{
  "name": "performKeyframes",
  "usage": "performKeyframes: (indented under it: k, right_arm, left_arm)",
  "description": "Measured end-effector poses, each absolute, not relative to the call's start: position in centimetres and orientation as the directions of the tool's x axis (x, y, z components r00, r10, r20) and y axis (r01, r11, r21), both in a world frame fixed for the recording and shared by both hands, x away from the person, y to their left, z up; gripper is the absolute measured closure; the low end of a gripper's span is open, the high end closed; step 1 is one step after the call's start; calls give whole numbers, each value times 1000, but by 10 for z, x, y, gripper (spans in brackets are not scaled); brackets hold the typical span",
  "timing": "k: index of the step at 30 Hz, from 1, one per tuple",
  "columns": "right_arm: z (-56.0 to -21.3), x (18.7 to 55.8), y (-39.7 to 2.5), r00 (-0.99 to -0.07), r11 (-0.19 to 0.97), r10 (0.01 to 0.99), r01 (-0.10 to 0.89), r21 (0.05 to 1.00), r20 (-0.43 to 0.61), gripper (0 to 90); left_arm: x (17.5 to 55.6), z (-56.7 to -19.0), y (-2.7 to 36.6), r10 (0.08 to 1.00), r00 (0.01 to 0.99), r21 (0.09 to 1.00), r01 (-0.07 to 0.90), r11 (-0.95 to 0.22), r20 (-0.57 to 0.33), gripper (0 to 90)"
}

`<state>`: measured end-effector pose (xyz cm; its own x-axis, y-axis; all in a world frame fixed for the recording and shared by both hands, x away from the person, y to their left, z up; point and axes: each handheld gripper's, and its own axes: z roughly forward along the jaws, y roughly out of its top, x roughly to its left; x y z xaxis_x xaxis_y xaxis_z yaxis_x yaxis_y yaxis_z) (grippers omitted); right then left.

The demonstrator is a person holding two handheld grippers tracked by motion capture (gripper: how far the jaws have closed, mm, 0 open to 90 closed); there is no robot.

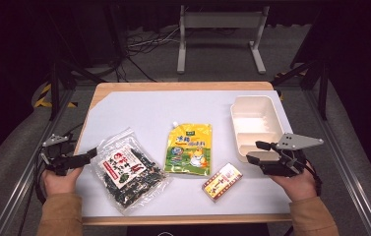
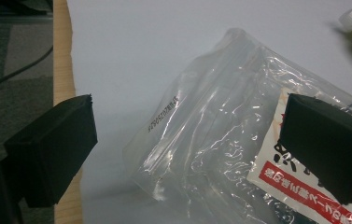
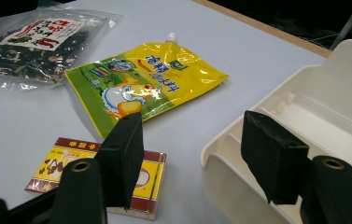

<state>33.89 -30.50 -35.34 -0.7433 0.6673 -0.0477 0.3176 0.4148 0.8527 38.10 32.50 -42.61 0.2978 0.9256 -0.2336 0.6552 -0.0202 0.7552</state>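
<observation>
The left gripper (image 1: pixel 90 154) is held at the table's left edge with its jaws spread wide; nothing is pinched between them, and they are aimed at the near corner of the clear plastic bag of dark seaweed with a red-and-white label (image 1: pixel 129 168); in the left gripper view the bag (image 2: pixel 211 140) is seen lying flat on the white table cover (image 2: pixel 164 42), its empty transparent end lying between the two jaws. The right gripper (image 1: pixel 256 152) is held at the right side with its jaws likewise parted and empty; it is placed over the near rim of the cream plastic two-compartment tray (image 1: pixel 256 125). Between bag and tray a yellow spouted pouch with a cartoon print (image 1: pixel 189 149) lies flat; just beside the right gripper, a small red-and-yellow cardboard box (image 1: pixel 222 182) rests on the cover.
</observation>
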Motion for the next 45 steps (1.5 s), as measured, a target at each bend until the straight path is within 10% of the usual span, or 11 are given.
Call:
performKeyframes:
  k: [25, 45]
  right_arm:
    - [-363, 340, -298, -764, 443, 643, 309, 842, -58, 431]
    - [-365, 340, -293, -769, 453, 636, 307, 837, -62, 408]
  left_arm:
    - [399, -459, 350, 821, 294, 671, 728, 140, -490, 381]
    - [401, -460, 347, 871, 227, 633, 766, 117, -436, 758]
